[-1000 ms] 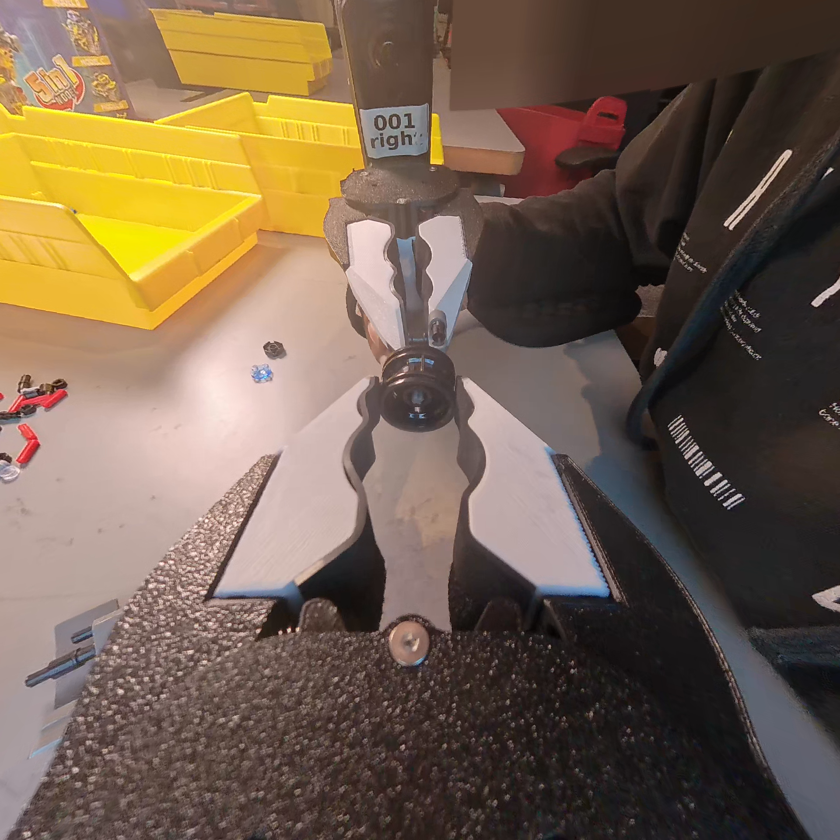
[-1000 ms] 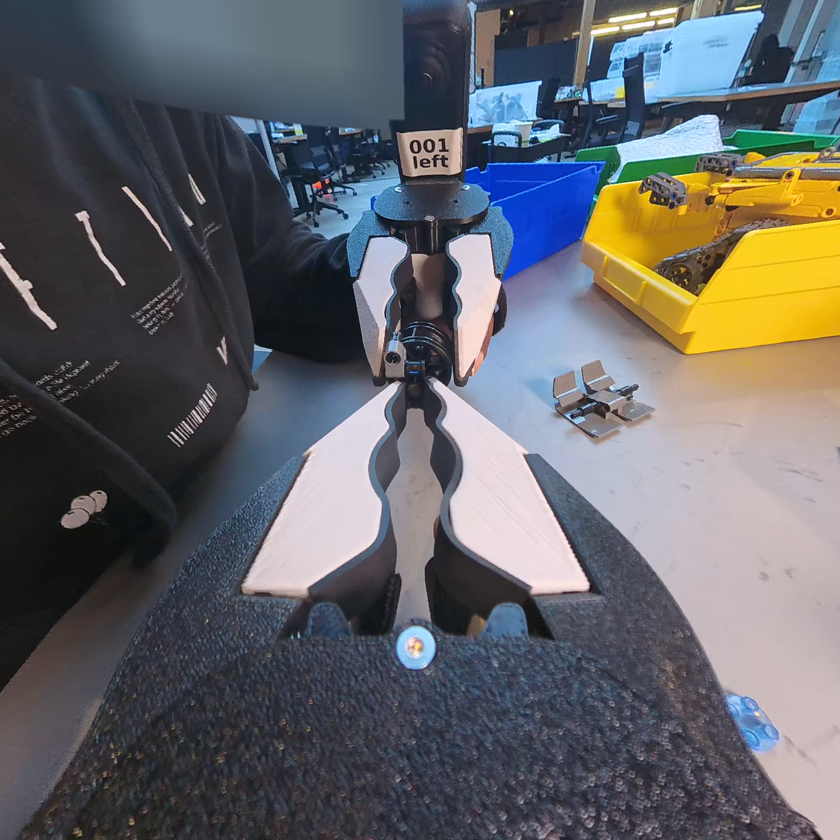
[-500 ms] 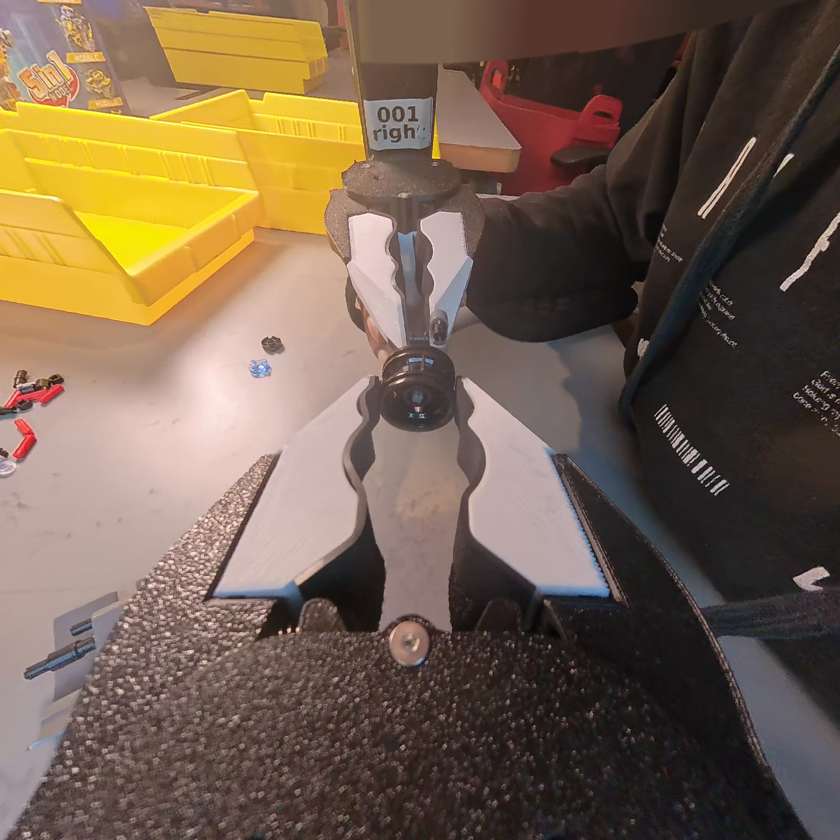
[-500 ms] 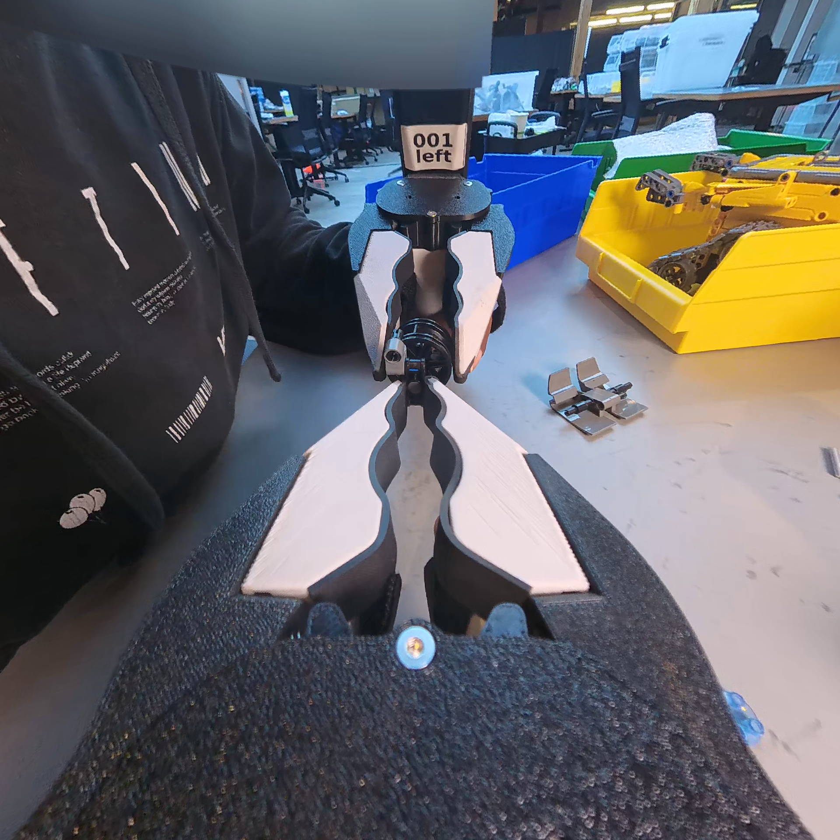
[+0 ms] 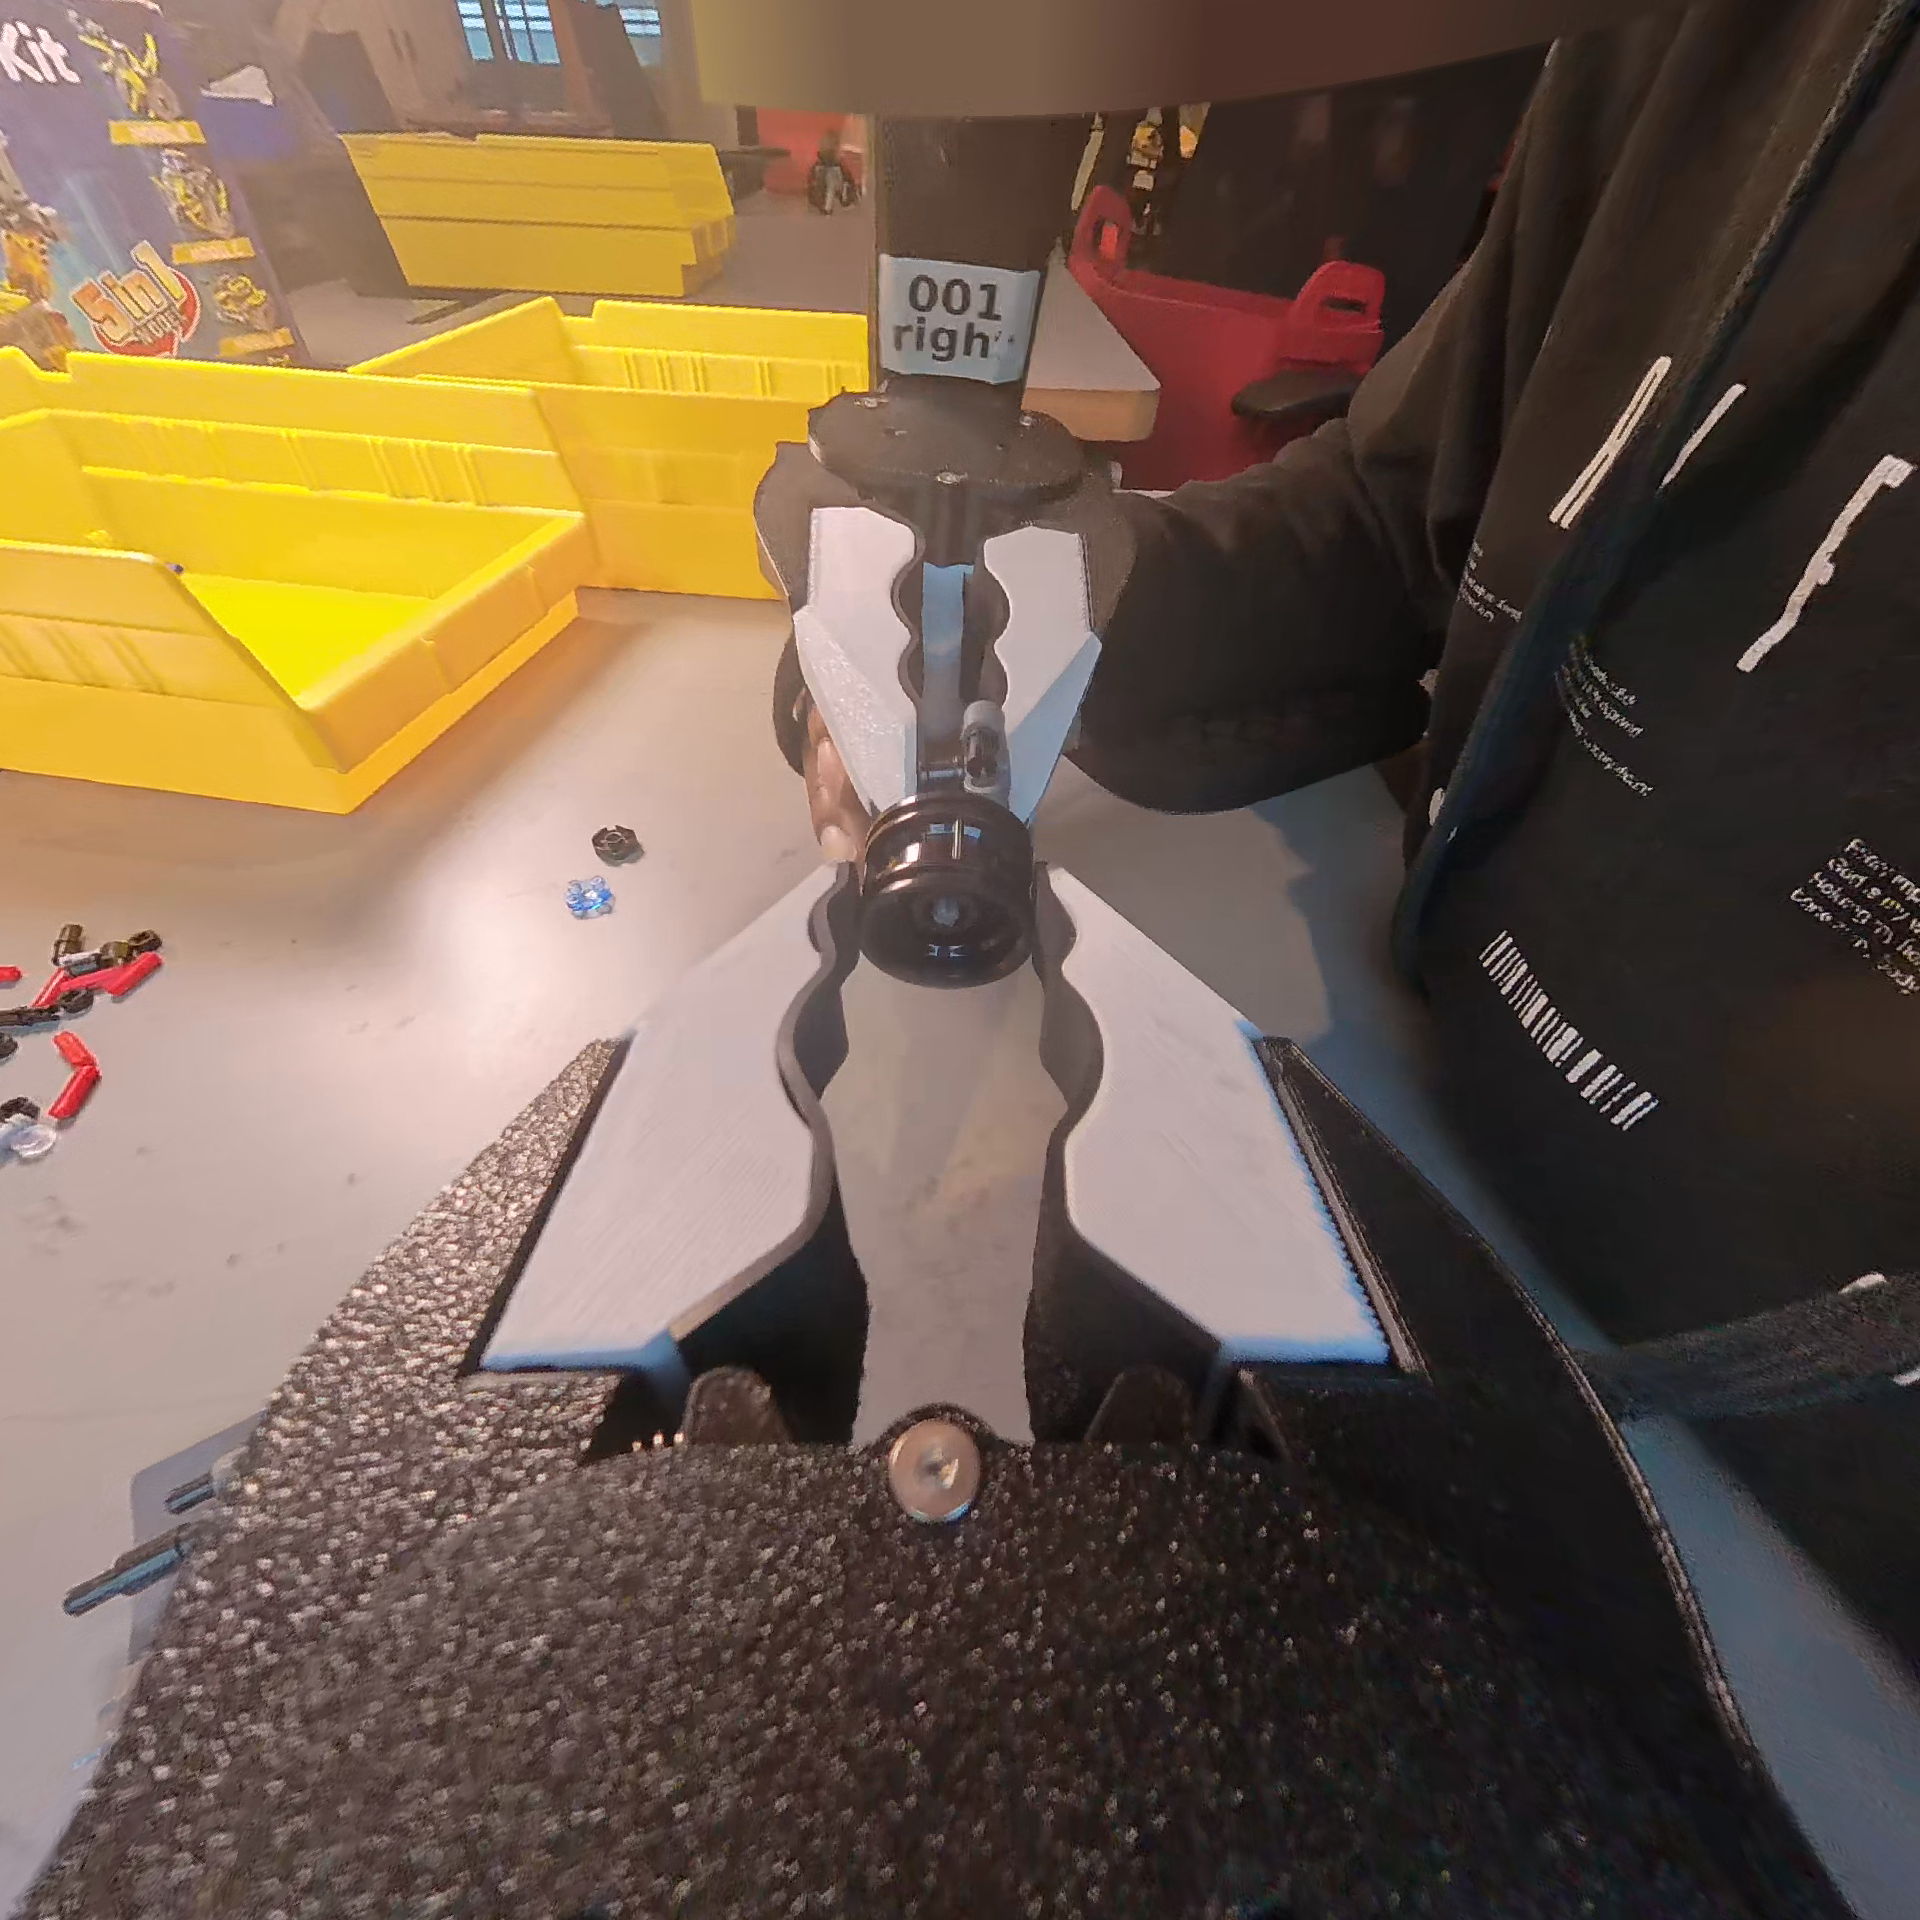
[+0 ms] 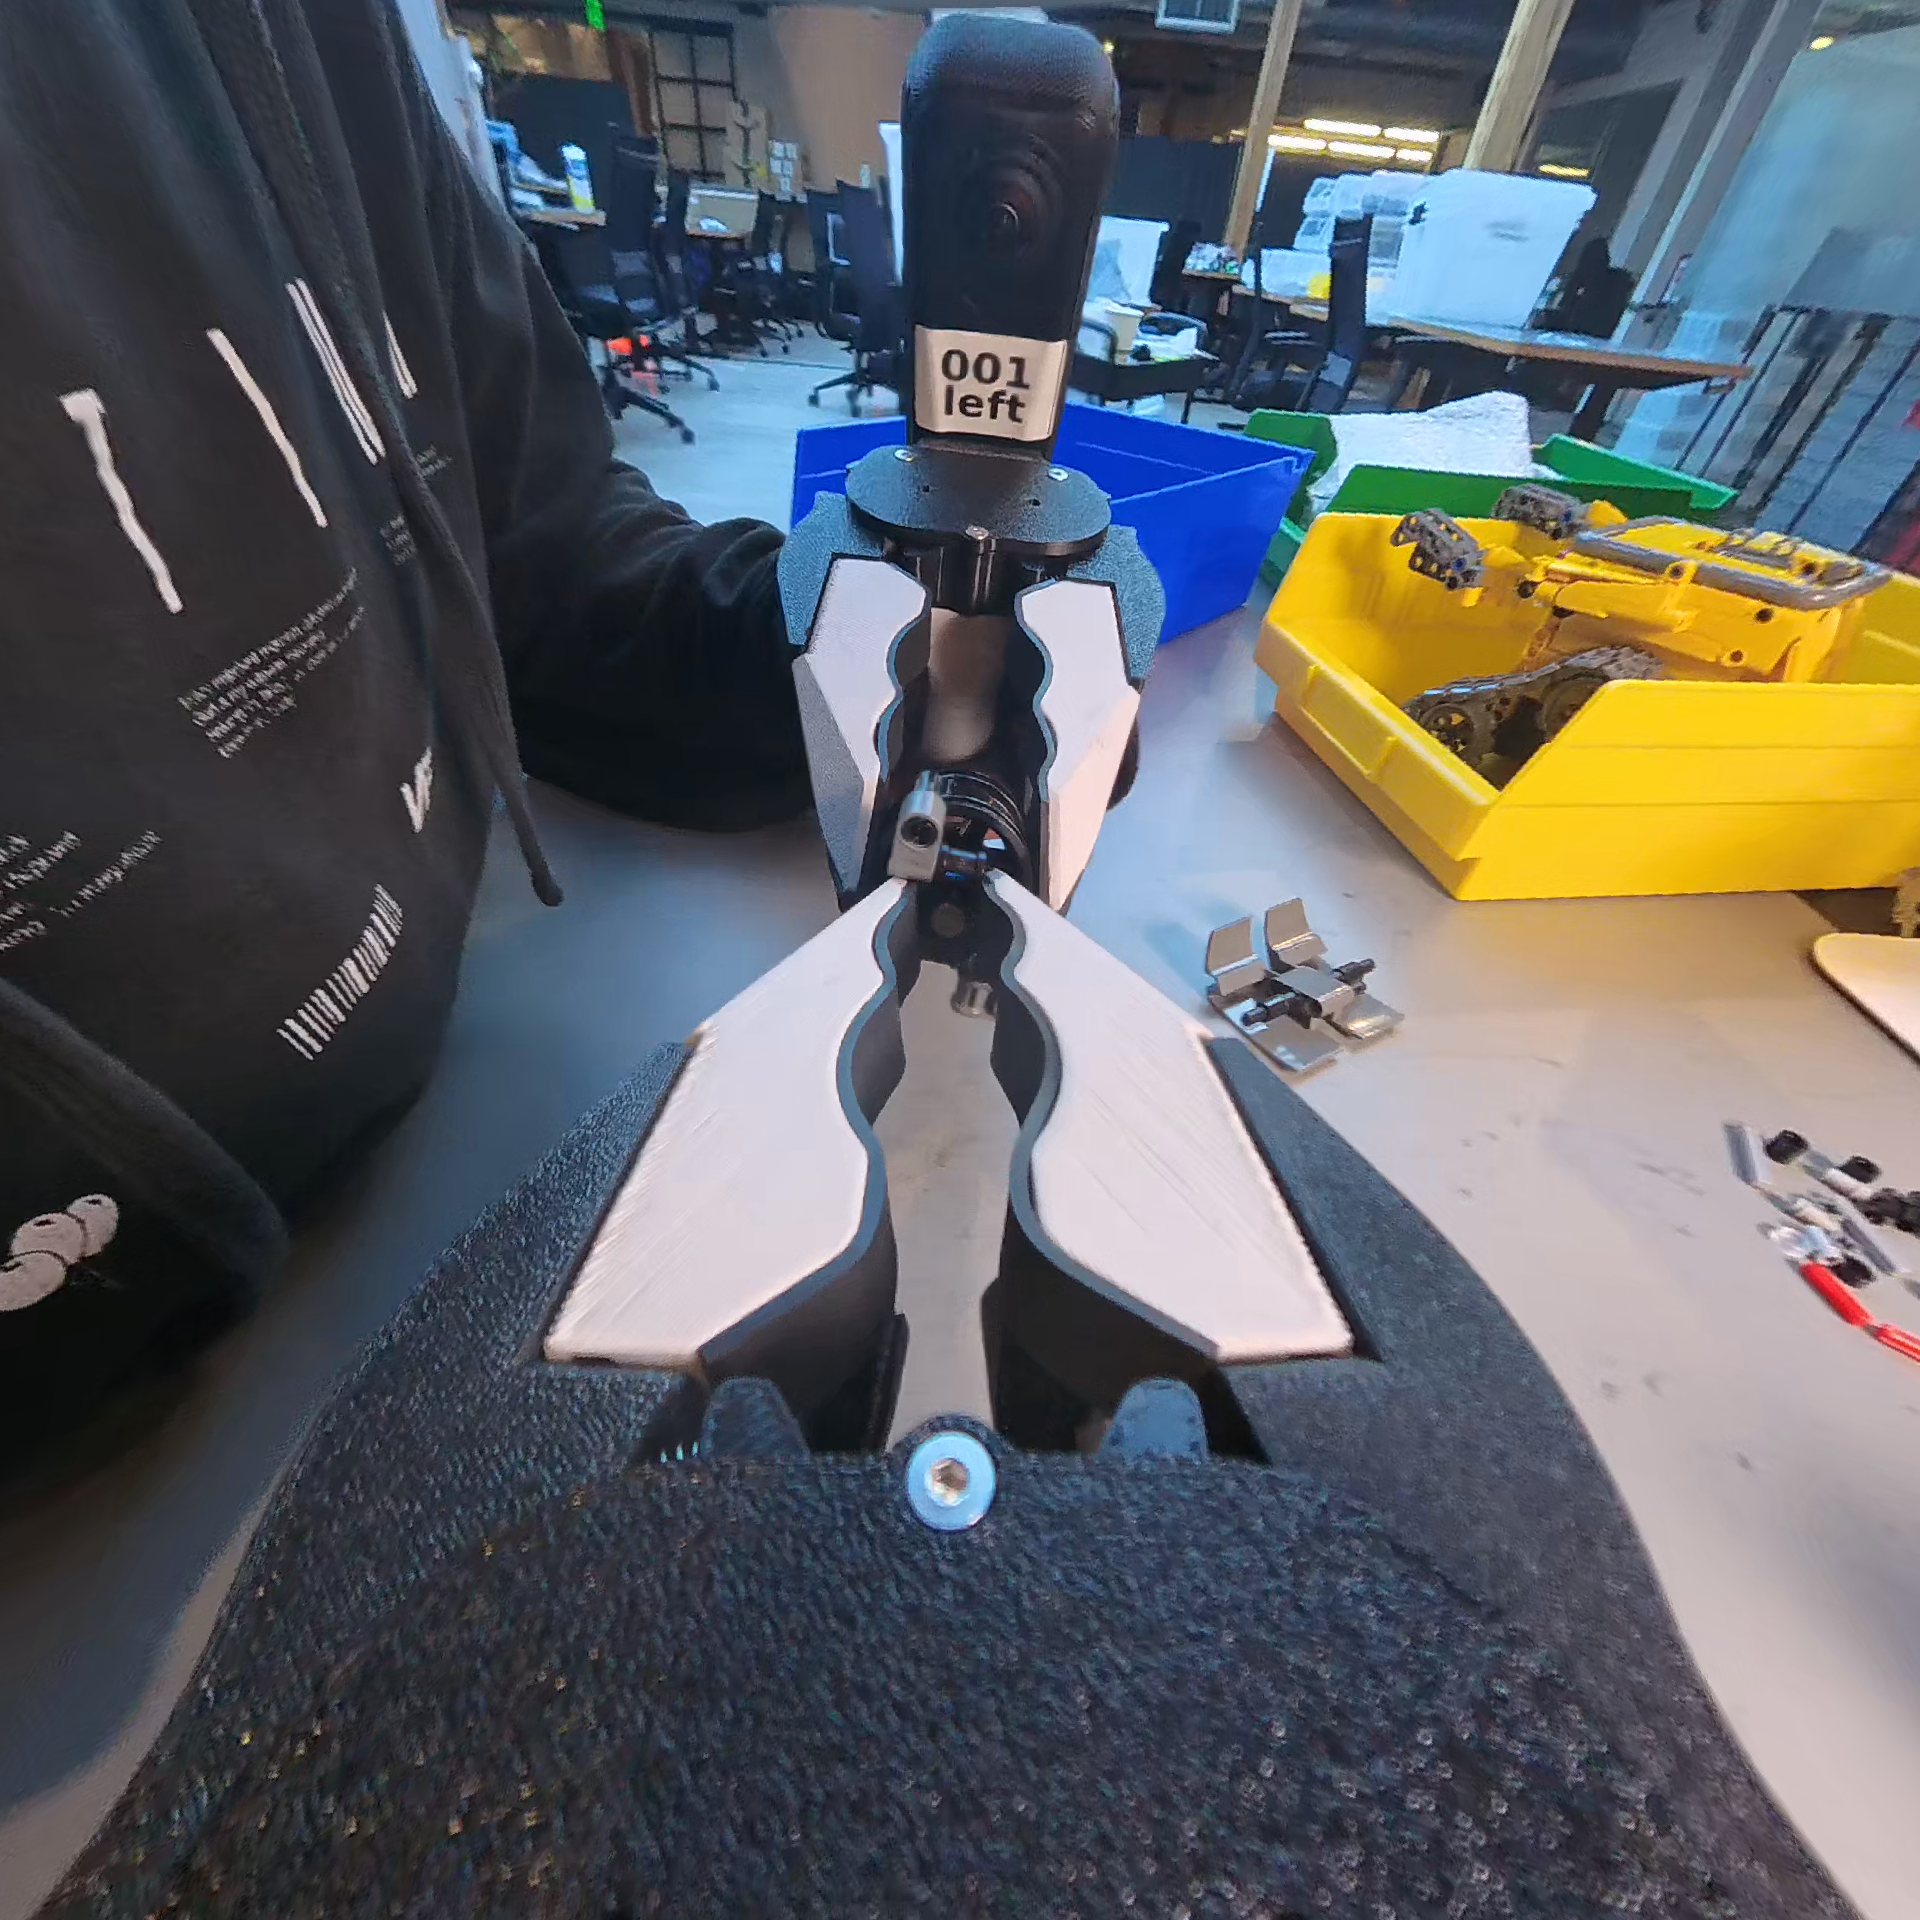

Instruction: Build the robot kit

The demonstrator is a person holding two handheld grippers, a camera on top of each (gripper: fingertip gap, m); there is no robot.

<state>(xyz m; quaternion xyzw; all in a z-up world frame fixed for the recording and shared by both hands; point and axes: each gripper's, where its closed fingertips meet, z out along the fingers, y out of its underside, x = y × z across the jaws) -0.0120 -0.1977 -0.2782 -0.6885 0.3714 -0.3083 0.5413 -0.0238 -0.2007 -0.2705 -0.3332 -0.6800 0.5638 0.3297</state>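
**Desk:** Give me the big things first.

**Me:** I see a grey worktop with yellow bins at its far side on my left camera. On my right camera there is another yellow bin holding a yellow tracked model, with a blue bin and a green one behind it. A person in a black hooded top stands close at the worktop's edge.

**Desk:** And the claws?

**Me:** My left claw is narrowed onto a black wheel, a fingertip touching each side of it, raised above the worktop. My right claw faces it tip to tip, closed almost fully on a small grey and black connector piece that meets the wheel's far face.

**Desk:** Loose bits?

**Me:** A grey hinged plate assembly lies to the right of the claws. Red and black pins are scattered at the worktop's left edge. Nearer the wheel lie a small black round piece and, just beside it, a clear blue stud.
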